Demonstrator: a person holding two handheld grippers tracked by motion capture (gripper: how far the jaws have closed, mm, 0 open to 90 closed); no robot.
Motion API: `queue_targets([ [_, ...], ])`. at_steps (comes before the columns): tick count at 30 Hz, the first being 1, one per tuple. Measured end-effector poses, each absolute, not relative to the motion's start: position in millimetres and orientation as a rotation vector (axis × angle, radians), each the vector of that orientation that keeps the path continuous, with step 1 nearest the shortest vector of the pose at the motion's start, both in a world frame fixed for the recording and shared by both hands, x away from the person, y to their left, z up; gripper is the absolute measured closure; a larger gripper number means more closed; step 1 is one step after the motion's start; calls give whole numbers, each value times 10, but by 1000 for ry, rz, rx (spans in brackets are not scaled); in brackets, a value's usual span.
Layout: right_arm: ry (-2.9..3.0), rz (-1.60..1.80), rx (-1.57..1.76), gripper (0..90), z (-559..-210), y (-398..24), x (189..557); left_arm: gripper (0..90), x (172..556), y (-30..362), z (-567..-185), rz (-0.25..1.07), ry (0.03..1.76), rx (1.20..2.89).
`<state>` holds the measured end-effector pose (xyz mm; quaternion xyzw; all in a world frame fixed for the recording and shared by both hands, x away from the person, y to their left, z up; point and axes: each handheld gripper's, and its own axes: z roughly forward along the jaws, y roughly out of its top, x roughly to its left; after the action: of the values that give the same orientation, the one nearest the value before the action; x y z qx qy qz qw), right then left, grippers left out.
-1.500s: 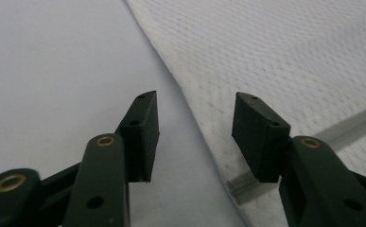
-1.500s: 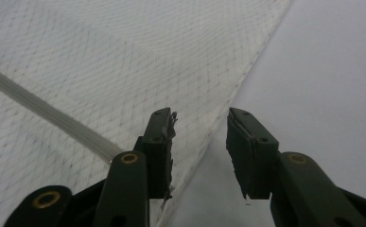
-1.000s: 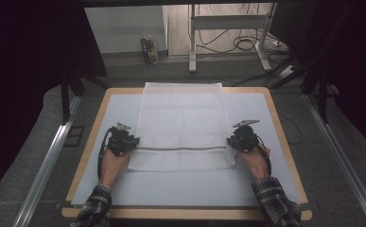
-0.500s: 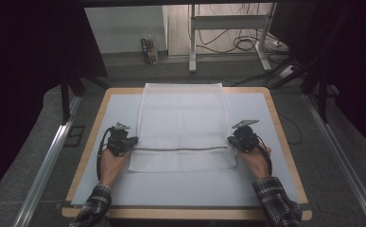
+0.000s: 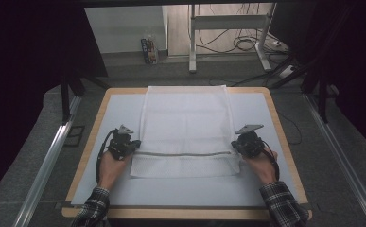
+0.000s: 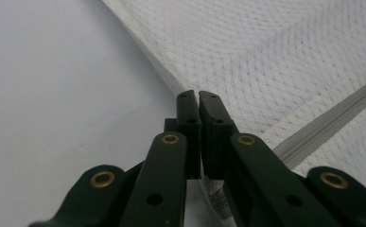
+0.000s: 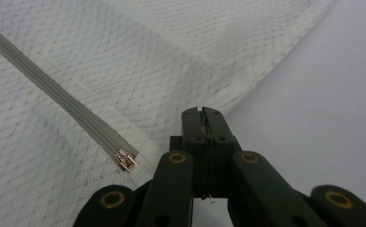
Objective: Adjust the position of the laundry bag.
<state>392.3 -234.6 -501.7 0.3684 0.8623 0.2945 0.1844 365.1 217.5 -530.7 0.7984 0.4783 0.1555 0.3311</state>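
Your left tongs are pinched together on the side edge of the white mesh laundry bag, just beside the end of its grey zipper; only a thin sliver of fabric sits between the jaws, so that bite looks shallow. Your right tongs are likewise clamped on the opposite side edge, with the metal zipper pull lying just beside them.

The bag lies flat along the middle of the tabletop, its far end reaching the far edge and its near end folded toward you, the zipper running across between your two hands.

From here, the thin grip is the risk: if you lift or pull unevenly, the slippery mesh can slide out of one pair of tongs and the fold will sag or skew. Pull too hard apart and you may strain the zipper seam. The pull could also snag the right tongs.
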Motion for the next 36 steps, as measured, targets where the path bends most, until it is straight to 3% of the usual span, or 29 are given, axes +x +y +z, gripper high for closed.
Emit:
queue_targets([
  [36, 2447, 884, 1048, 882, -4895, -2585, 3341, 879, 3156, 2000, -5192, 364, 1138, 2148],
])
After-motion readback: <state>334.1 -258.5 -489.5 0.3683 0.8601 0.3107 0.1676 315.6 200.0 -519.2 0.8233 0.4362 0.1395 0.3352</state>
